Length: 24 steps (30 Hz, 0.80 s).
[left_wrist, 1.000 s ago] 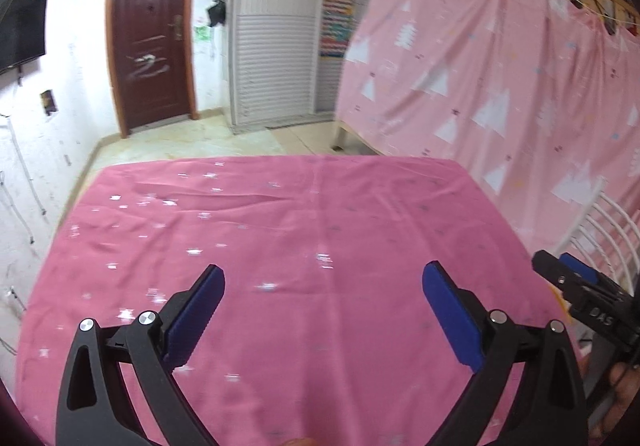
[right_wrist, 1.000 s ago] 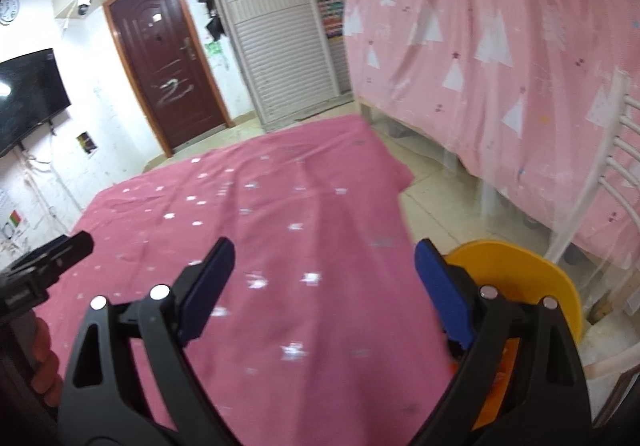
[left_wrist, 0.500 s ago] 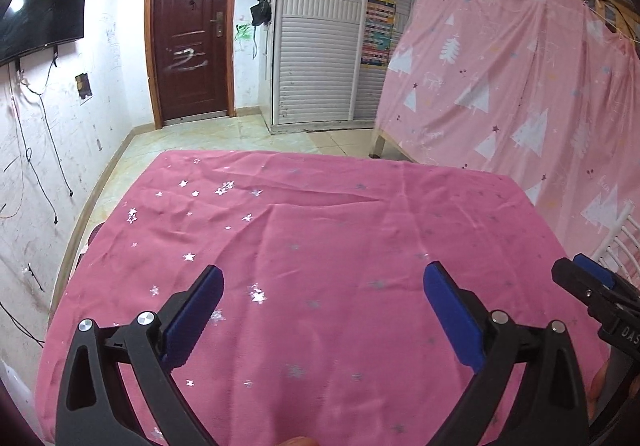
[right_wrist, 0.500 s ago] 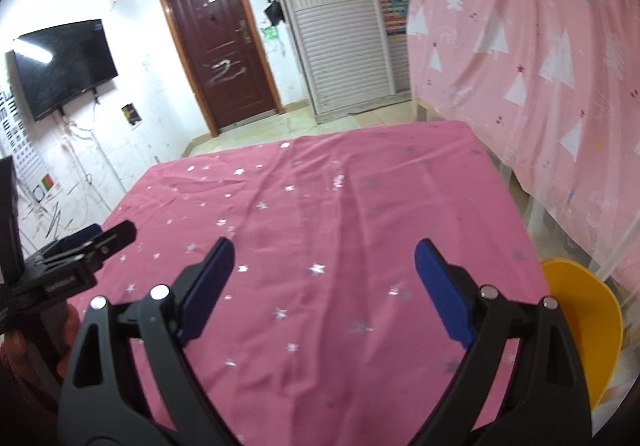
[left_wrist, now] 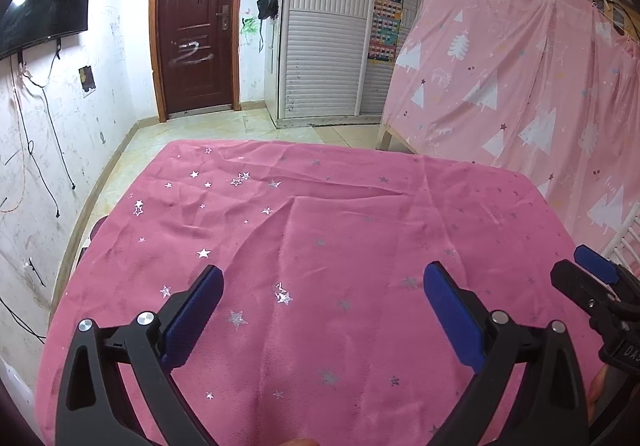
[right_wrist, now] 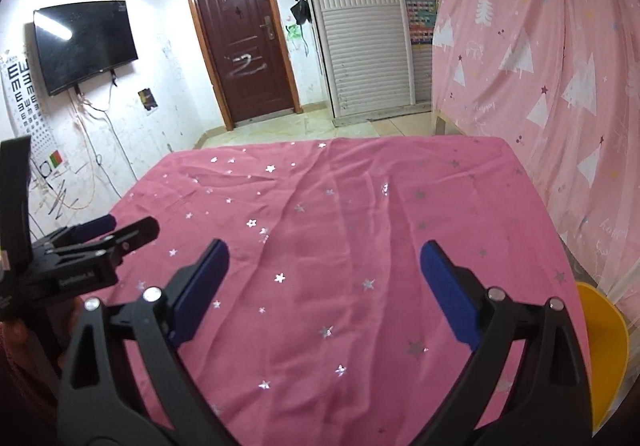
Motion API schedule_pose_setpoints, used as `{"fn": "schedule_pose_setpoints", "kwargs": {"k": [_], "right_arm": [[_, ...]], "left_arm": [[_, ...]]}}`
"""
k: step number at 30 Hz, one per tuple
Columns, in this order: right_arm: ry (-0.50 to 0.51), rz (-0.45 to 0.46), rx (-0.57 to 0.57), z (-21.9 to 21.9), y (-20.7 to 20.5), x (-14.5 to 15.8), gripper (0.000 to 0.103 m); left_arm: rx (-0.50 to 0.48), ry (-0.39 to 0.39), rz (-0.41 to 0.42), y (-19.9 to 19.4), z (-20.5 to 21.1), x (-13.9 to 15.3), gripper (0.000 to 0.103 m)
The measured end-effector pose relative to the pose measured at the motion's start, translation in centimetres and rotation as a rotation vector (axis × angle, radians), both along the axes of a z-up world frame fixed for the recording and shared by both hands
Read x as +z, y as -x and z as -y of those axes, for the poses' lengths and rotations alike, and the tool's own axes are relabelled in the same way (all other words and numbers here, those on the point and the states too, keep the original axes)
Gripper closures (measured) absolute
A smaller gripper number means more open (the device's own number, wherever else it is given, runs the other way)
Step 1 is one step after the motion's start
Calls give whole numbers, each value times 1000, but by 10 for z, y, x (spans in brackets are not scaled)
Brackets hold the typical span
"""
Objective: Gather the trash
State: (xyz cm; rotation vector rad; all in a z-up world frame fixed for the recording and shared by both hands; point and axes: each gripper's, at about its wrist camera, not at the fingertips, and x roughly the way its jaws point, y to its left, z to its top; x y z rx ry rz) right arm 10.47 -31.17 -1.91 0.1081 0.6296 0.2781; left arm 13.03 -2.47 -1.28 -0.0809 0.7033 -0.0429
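My left gripper is open and empty above a table covered by a pink star-print cloth. My right gripper is open and empty above the same cloth. The right gripper shows at the right edge of the left wrist view, and the left gripper at the left edge of the right wrist view. No trash shows on the cloth in either view.
A yellow chair stands by the table's right side. A pink tree-print curtain hangs at the right. A brown door, white shuttered wardrobe and wall TV are beyond the table.
Both views have tilted up and swung left. The right view went from the table's right edge and chair to the whole tabletop. Both grippers stay open.
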Motion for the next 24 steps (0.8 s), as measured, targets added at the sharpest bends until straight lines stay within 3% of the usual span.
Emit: {"fn": "schedule_pose_setpoints", "kwargs": {"k": [7,24], "right_arm": [[-48,-11,-9,8,-1,-1,10],[-52,-10,-10,10,-1,-2,9]], "left_arm": [[-11,1,-7,0,2,-2,9],[-7,8,-16,0,1,-3,9]]}}
